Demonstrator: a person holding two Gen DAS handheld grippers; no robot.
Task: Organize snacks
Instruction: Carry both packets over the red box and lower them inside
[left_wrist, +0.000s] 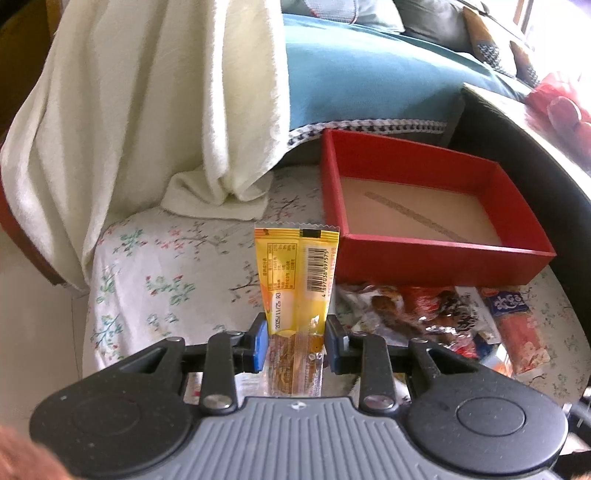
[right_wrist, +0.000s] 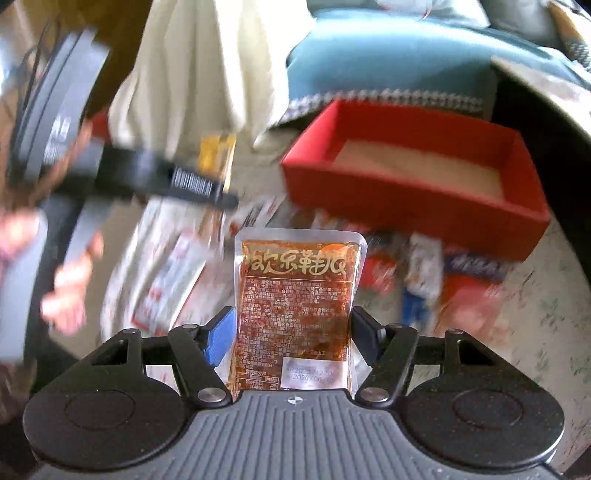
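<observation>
Snack sachets both light, crinkly, slippery film; you pinch low ends. Yellow sachet (left_wrist: 295, 280) clamped upright in left gripper (left_wrist: 295, 341), centre frame. Red-brown pouch (right_wrist: 297, 314) clamped in right gripper (right_wrist: 293, 334). Red box (left_wrist: 424, 206) upper right, bare inside.

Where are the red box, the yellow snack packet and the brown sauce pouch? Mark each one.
red box (left_wrist: 443, 260): left wrist view, on its near outer wall.
yellow snack packet (left_wrist: 295, 273): left wrist view, on the printed back above the fingers.
brown sauce pouch (right_wrist: 295, 295): right wrist view, on the middle of its printed face.
</observation>
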